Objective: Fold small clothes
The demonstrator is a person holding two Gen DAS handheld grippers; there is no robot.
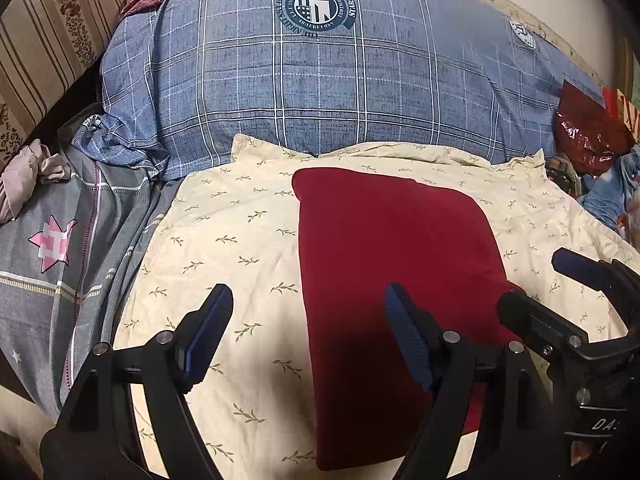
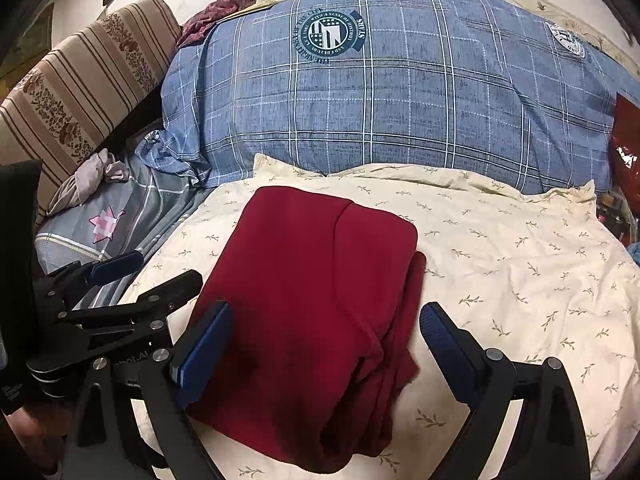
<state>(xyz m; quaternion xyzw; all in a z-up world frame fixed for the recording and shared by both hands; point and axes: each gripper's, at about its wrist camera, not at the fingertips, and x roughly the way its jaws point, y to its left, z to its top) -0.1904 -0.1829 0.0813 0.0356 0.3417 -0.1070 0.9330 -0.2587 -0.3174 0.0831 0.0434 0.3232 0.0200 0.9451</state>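
Note:
A dark red garment (image 1: 392, 272) (image 2: 312, 304) lies folded into a thick rectangle on a cream cloth with a leaf print (image 1: 240, 240) (image 2: 500, 264). My left gripper (image 1: 309, 292) stands open over the garment's left edge, with one finger over the cream cloth and the other over the red fabric. In the right wrist view it shows at the left (image 2: 166, 268). My right gripper (image 2: 326, 310) is open too and straddles the near end of the garment without the pads pressing on it. In the left wrist view it appears at the right (image 1: 534, 280). Stacked layers show on the garment's right side.
A folded blue plaid duvet (image 1: 320, 100) (image 2: 380, 100) rises behind the cream cloth. On the left are a grey sheet with a pink star (image 1: 52, 244), a crumpled pale cloth (image 2: 96, 176) and a striped cushion (image 1: 48, 40). A red plastic bag (image 1: 584, 132) sits far right.

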